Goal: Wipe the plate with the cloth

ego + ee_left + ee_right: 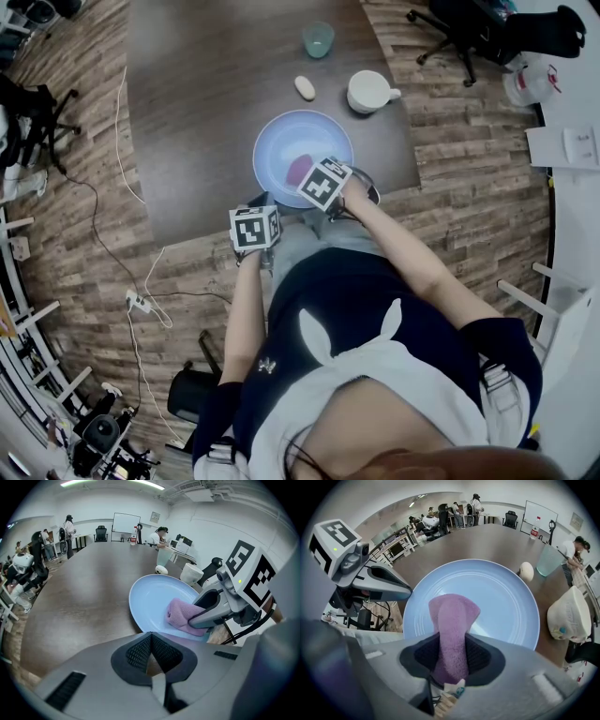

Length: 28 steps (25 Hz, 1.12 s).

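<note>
Purple cloth [453, 616] was squeezed between the right tongs [452, 641]. Its loose end was laid on the blue plate [506, 602], close to the edge nearest the person. The plate was set on the brown surface [206, 84]. The left tongs [150, 639] were pressed together with nothing in them, just beside the plate's edge.

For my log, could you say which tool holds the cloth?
The right tool, shut on the purple cloth; the left tool is shut on nothing.
</note>
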Each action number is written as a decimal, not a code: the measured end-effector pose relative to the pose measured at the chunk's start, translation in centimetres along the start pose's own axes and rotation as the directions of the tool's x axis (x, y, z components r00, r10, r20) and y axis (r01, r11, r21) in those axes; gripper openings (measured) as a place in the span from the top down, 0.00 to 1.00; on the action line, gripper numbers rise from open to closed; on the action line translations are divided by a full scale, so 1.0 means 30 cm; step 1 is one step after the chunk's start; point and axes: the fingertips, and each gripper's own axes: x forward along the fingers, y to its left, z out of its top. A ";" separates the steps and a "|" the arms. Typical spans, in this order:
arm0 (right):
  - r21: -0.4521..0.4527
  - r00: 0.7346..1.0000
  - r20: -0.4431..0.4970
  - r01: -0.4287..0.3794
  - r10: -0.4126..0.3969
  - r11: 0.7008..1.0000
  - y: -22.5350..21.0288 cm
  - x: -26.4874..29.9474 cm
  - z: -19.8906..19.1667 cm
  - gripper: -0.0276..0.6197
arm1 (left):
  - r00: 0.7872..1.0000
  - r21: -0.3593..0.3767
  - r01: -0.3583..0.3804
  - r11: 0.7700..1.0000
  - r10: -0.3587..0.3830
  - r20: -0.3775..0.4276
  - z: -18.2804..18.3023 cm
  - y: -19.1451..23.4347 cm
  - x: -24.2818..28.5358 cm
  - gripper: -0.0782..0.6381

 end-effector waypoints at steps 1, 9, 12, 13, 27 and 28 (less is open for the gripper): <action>0.001 1.000 -0.002 0.007 -0.007 1.000 -0.005 0.000 -0.002 0.74 | 1.000 -0.001 0.001 1.000 -0.001 -0.003 -0.004 0.001 0.004 0.89; -0.008 0.997 -0.015 0.079 -0.079 0.997 -0.042 -0.004 -0.013 0.74 | 1.000 0.003 -0.005 1.000 0.005 -0.003 -0.006 0.005 0.003 0.89; -0.008 0.995 -0.010 0.098 -0.098 0.995 -0.061 -0.005 -0.018 0.74 | 1.000 0.002 -0.007 1.000 0.007 -0.004 -0.003 0.000 0.007 0.89; -0.007 0.995 -0.009 0.102 -0.102 0.995 -0.065 -0.006 -0.021 0.74 | 1.000 0.001 -0.008 1.000 0.008 -0.004 -0.003 -0.003 0.008 0.89; -0.014 0.978 -0.017 0.208 -0.208 0.978 -0.137 -0.018 -0.031 0.74 | 1.000 0.002 -0.002 1.000 0.002 -0.004 -0.004 0.000 0.004 0.88; -0.012 0.977 -0.017 0.214 -0.214 0.977 -0.143 -0.017 -0.028 0.74 | 1.000 0.002 -0.001 1.000 0.001 -0.004 -0.003 0.002 0.005 0.89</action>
